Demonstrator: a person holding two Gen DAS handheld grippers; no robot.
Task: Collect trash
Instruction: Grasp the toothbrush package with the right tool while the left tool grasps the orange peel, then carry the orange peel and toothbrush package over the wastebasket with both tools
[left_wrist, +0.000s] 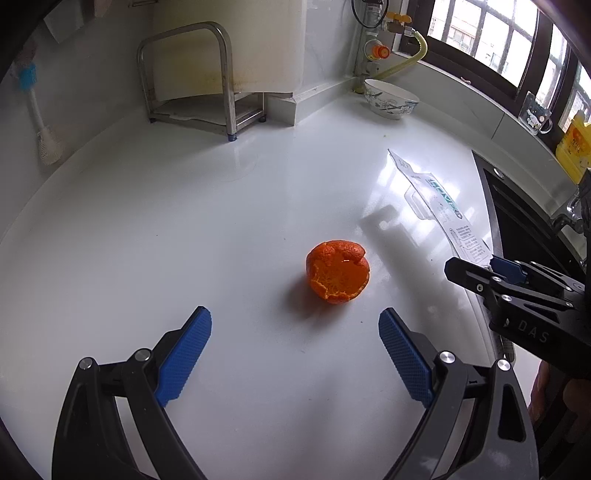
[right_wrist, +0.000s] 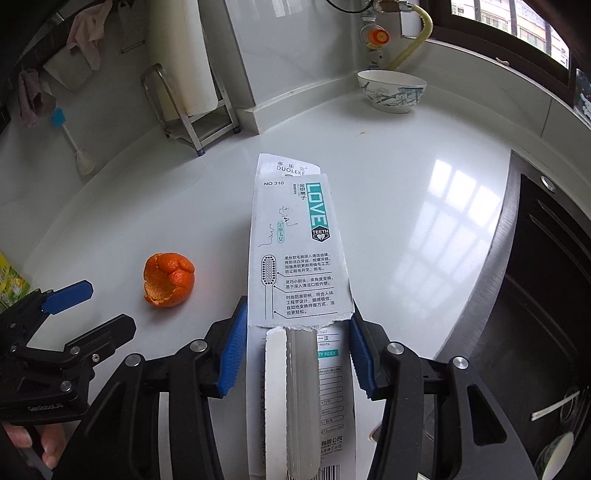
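I'm looking at a white counter (left_wrist: 221, 229) w/ a dark sink (right_wrist: 546, 295) along its right edge and a window (left_wrist: 491, 37) behind it. At the back left a metal rack (left_wrist: 207, 88) is standing in the corner, and a blue-handled brush (left_wrist: 37, 114) is hanging on the wall to its left. A patterned bowl (right_wrist: 391, 90) is sitting at the back near the yellow hose (right_wrist: 413, 40). My right gripper (right_wrist: 295, 354) is holding the torn toothbrush package (right_wrist: 295, 236) lengthwise, both blue pads pressing on its long edges, so it's clamped on the pkg; the card is sticking out fwd over the counter w/ the printed side up. My left gripper (left_wrist: 295, 354) is hovering w/ its fingers (left_wrist: 184, 354) wide apart and nothing between them, pointing down at the orange peel (left_wrist: 337, 271). The peel is lying on the counter just ahead of that gripper, cupped, open side toward it, and left of the pkg, apart from it. A yellow bottle (left_wrist: 576, 147) is standing at the far right by the window.
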